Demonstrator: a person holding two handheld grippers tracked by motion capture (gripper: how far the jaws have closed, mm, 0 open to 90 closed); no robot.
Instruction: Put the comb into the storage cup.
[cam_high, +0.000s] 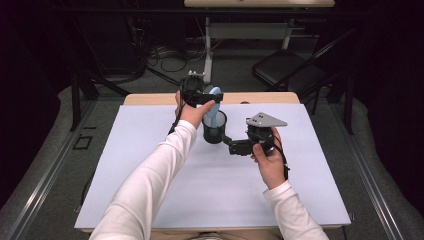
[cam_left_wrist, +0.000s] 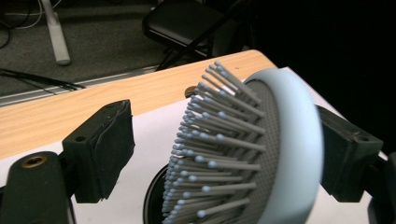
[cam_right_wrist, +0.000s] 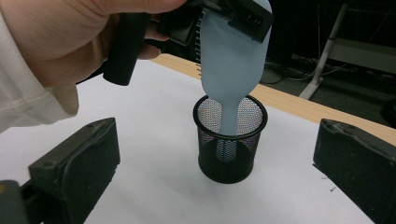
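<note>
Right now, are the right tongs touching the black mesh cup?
Apart. The right gripper view shows bare white table between the mesh cup and each open jaw of the right tongs.

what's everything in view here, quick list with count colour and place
hairbrush: one, light blue with grey bristles, handle down in the cup, head between the left gripper's jaws
mesh cup: one, black, upright on the mat near the table's far edge
mat: one, pale lilac, covering most of the table
table: one, light wood, edge showing beyond the mat
folding chair: one, black, on the floor beyond the table
left gripper: one, black, above the cup, jaws apart around the brush head
right gripper: one, black, right of the cup, jaws open
sleeves: two, white
</note>
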